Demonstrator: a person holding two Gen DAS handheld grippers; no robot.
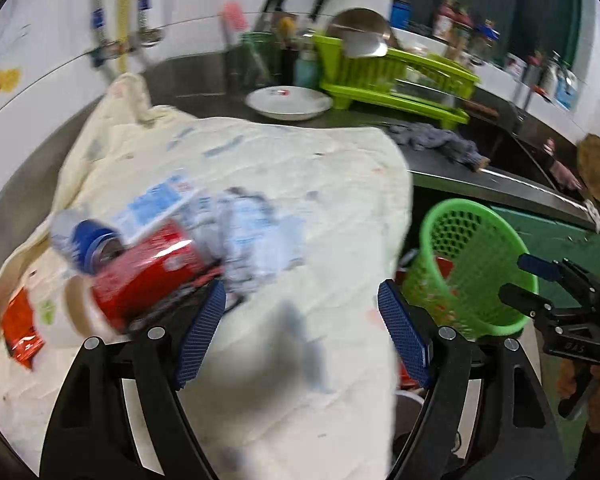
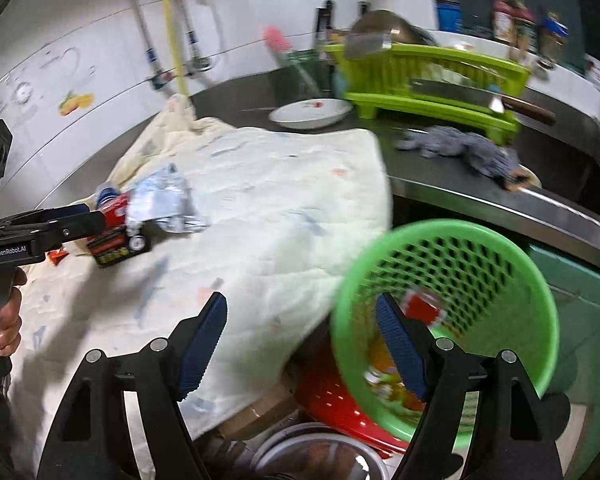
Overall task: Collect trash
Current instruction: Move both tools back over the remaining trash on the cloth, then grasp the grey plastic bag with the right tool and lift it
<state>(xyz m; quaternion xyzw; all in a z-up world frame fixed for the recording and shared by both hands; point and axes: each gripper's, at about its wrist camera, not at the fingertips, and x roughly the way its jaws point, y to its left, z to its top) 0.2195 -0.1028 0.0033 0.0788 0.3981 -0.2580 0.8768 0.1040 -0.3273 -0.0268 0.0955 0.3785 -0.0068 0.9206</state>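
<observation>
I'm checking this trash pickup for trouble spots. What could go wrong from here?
The green basket sits tilted beyond the counter edge, so tossed trash might miss it. The red can lies on its side on the loose cloth and may roll. The open left gripper could snag that cloth instead of the trash.

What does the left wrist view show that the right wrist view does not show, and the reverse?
Only the left wrist view shows the orange-red wrapper at the cloth's left edge and a brown round object at far right.

Only the right wrist view shows the red perforated plastic item and a metal pot rim below the counter.

Both show the cream cloth, red can, crumpled blue-white packaging, green mesh basket, white plate, lime dish rack and grey rag.
</observation>
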